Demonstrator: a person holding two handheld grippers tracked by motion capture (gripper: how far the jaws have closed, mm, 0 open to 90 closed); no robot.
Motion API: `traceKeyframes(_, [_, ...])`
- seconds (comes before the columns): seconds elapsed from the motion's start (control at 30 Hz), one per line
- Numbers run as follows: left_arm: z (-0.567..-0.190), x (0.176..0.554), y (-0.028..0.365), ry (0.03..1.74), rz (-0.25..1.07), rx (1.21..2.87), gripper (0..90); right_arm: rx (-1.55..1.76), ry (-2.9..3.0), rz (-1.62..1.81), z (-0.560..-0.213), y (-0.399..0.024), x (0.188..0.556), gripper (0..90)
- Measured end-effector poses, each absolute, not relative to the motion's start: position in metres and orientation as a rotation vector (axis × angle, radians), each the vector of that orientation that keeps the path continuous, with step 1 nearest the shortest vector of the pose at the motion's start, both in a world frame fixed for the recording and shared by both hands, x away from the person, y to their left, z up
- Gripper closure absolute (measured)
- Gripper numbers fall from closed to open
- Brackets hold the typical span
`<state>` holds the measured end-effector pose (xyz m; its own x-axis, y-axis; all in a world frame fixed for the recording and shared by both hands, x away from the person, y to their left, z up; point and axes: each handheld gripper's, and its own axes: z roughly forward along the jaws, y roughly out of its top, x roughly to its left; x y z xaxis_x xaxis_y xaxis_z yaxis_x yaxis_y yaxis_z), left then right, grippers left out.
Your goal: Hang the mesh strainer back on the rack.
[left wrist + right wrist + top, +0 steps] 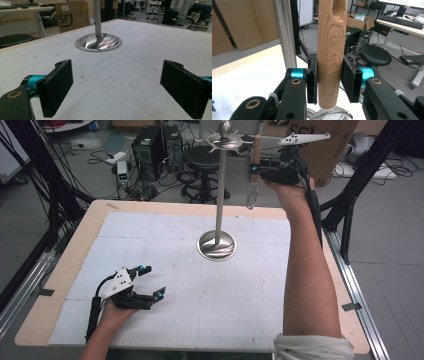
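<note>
Hanging a wooden-handled strainer on the metal stand

The right tongs (329, 82) are pinching the strainer (255, 165) by its wooden handle (332, 50), holding it high beside the hook ring (226, 141) at the top of the stand (220, 195), well above the counter (150, 245). The lift looks done; what is left, by my reading, is slipping the slot at the handle's upper end over a hook and letting go. The strainer's long axis is standing nearly upright, handle end pointing up and the wire mesh head (251, 197) hanging down. The left tongs (150, 282) are resting spread on the counter, gripping nothing.
</note>
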<state>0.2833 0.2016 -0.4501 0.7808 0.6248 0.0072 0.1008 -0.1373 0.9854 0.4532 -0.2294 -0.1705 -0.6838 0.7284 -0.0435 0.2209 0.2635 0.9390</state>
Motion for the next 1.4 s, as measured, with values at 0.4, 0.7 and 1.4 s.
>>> traceKeyframes(0.4, [-0.450, 0.283, 0.201, 0.584, 0.499, 1.667, 11.8, 0.781, 2.116, 1.428, -0.168, -0.210, 0.451, 68.0])
traceKeyframes(0.7, [-0.450, 0.283, 0.202, 0.581, 0.494, 1.666, 11.8, 0.769, 2.133, 1.422, -0.168, -0.206, 0.446, 68.2])
traceKeyframes(1.4, [-0.450, 0.284, 0.203, 0.579, 0.488, 1.662, 11.8, 0.802, 2.182, 1.381, -0.183, -0.202, 0.450, 51.6])
